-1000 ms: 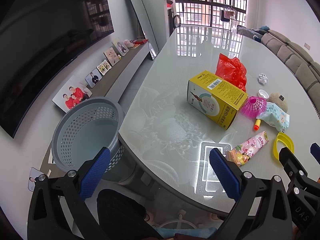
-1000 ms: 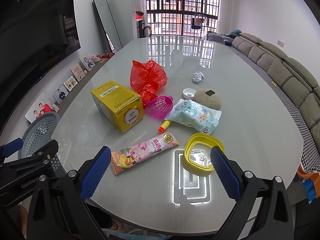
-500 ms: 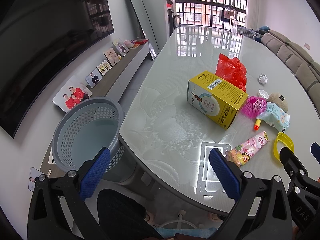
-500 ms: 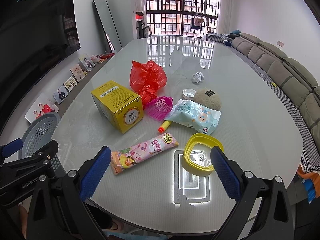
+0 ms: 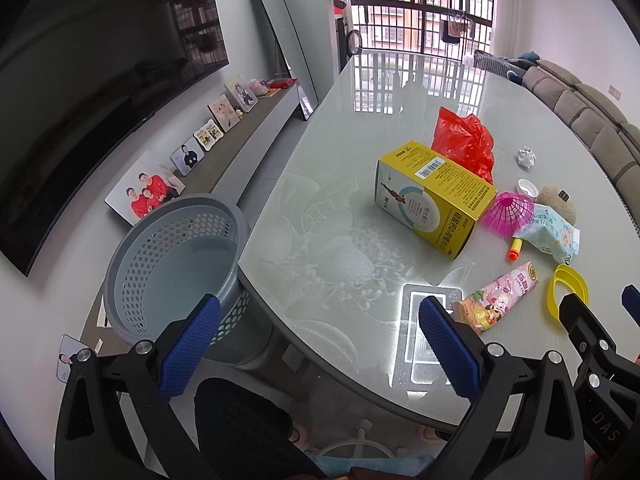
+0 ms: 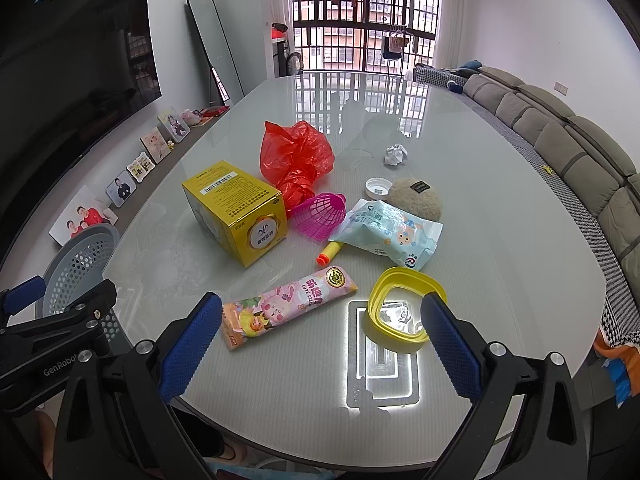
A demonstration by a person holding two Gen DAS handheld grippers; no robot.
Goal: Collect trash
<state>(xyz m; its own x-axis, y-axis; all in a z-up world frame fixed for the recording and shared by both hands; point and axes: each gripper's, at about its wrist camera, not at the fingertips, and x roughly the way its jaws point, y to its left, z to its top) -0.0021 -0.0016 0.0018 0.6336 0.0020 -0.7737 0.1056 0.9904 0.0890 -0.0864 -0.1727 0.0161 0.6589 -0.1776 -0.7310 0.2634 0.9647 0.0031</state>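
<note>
Trash lies on a glass table: a pink snack wrapper, a yellow plastic ring, a yellow box, a red plastic bag, a pink mesh cup, a light blue wipes pack, an orange-tipped dart, a white cap, a crumpled paper ball. A grey perforated basket stands at the table's left edge. My left gripper is open, empty, by the basket. My right gripper is open, empty, near the wrapper and ring.
A beige plush ball sits behind the wipes pack. A TV, framed photos on a low shelf and a leaning mirror line the left wall. A grey sofa runs along the right side.
</note>
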